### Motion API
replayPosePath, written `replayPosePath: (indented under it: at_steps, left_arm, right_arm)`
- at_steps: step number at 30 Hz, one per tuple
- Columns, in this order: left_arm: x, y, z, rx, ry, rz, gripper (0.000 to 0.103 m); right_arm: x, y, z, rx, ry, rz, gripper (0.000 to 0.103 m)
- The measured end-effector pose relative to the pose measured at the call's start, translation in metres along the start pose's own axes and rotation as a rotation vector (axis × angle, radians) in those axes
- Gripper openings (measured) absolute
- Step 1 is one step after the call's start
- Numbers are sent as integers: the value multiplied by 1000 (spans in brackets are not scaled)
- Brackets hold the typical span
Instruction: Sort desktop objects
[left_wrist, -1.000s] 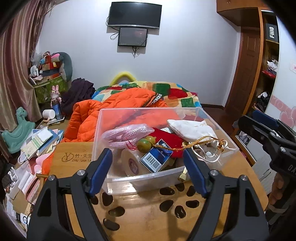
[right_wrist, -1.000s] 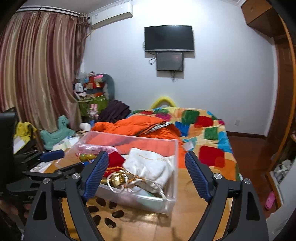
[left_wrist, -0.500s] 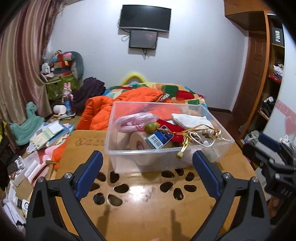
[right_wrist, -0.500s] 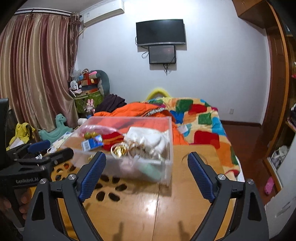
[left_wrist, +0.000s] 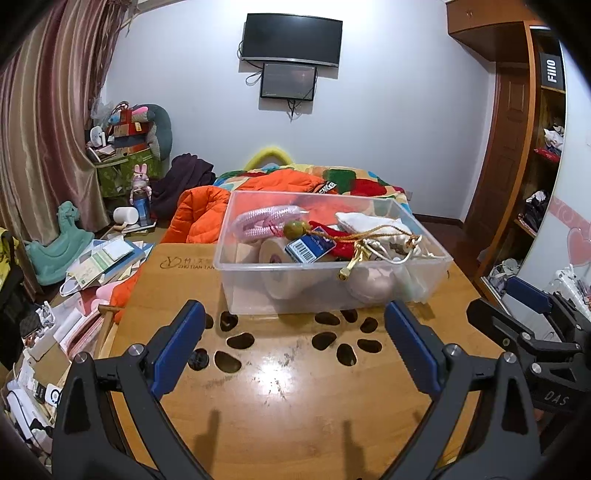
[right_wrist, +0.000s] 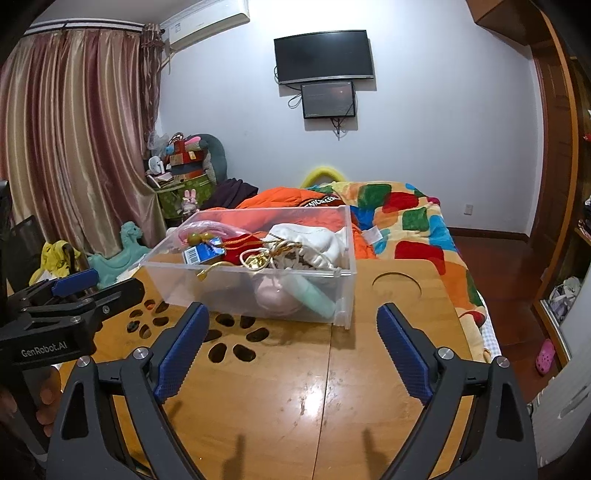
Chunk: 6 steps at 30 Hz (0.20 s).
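Note:
A clear plastic bin (left_wrist: 258, 288) (right_wrist: 207, 291) stands on the wooden table (left_wrist: 295, 398) (right_wrist: 295, 387). It holds a pink cord bundle (left_wrist: 258, 221), a blue barcode box (left_wrist: 308, 248) (right_wrist: 203, 253), a red pouch (left_wrist: 341, 243), a white drawstring bag (left_wrist: 373, 225) (right_wrist: 314, 236), gold tassels (right_wrist: 258, 258) and a tape roll (left_wrist: 275, 258). My left gripper (left_wrist: 295, 350) is open and empty, short of the bin's near wall. My right gripper (right_wrist: 293, 347) is open and empty, near the bin's right corner. Each gripper shows in the other's view, the left gripper at the left edge of the right wrist view (right_wrist: 74, 295) and the right gripper at the right edge of the left wrist view (left_wrist: 524, 325).
The table has oval cut-outs (left_wrist: 236, 341) in front of the bin and a round recess (right_wrist: 397, 286) at the right. An orange jacket (left_wrist: 207, 214) and a patchwork bed (right_wrist: 413, 229) lie behind. Papers and toys (left_wrist: 99, 262) clutter the floor at left.
Both grippers have pulled back from the bin and away from its walls. The bin now stands farther off on the table. Both stay open.

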<state>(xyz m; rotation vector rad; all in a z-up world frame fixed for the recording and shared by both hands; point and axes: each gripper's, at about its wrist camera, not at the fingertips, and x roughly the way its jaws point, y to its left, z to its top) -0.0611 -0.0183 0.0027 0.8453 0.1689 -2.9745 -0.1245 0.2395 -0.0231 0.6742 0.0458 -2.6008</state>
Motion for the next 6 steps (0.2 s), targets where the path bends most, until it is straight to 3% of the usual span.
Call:
replayPosePath:
  at_steps: [6]
  left_arm:
    - [0, -1, -3, 2, -3, -12, 98]
  right_arm:
    - [3, 3, -3, -10, 10, -1, 95]
